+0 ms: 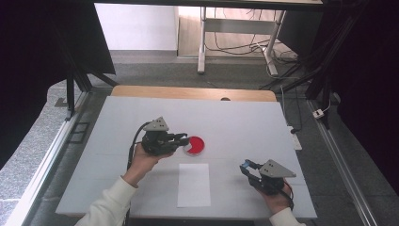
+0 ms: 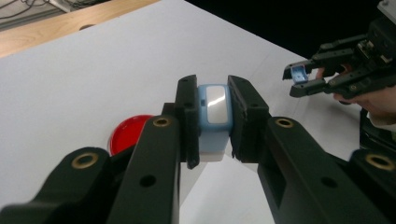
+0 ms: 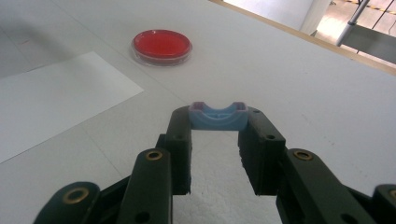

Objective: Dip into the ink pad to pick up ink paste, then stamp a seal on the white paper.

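A pale blue block (image 2: 214, 122) sits clamped between the left gripper (image 2: 212, 116) fingers, held above the desk (image 1: 244, 117) just beside a red dish (image 1: 195, 145). The right gripper (image 3: 218, 122) fingers pinch a small blue cap (image 3: 218, 116), well apart, near a white sheet (image 1: 194, 185).

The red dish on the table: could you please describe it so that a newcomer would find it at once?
Start from the white table and find the sheet of white paper near the person's edge. Just beyond that sheet lies the red dish, by the left gripper. It is round, shallow and clear-rimmed, the one bright red thing there.
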`<state>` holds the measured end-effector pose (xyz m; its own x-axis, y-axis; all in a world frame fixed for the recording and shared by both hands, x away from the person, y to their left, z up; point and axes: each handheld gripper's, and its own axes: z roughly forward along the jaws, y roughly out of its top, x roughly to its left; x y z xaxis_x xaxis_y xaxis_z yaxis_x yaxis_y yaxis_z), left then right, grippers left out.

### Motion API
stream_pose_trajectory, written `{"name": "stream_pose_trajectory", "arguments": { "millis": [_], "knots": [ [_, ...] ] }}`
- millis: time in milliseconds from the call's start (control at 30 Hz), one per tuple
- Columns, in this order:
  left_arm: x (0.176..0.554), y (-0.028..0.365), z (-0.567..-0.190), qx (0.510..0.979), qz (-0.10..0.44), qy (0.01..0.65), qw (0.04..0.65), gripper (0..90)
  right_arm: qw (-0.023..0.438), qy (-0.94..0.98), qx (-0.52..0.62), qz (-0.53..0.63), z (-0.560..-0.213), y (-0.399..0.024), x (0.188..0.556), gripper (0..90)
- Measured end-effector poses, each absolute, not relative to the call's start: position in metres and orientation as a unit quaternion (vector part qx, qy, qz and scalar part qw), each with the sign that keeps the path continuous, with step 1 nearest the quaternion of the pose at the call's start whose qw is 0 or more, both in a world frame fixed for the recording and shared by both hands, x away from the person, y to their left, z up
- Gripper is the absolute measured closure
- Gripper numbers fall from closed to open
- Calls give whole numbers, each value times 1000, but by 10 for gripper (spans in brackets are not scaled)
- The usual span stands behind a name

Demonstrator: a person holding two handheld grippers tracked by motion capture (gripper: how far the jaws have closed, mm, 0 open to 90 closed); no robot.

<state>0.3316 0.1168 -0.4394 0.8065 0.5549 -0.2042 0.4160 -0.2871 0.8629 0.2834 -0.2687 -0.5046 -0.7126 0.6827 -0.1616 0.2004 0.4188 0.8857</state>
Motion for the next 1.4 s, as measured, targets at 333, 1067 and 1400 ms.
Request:
{"name": "stream_pose_trajectory", "arguments": {
  "millis": [333, 1067, 1400],
  "knots": [
    [326, 114, -438, 805, 63, 292, 513, 744, 260, 800, 276, 464, -504, -269, 283, 653],
    [313, 102, -439, 825, 46, 259, 500, 744, 261, 797, 284, 465, -504, -270, 282, 653],
    [300, 92, -449, 842, 40, 239, 482, 744, 258, 799, 285, 462, -504, -269, 282, 653]
  ]
}}
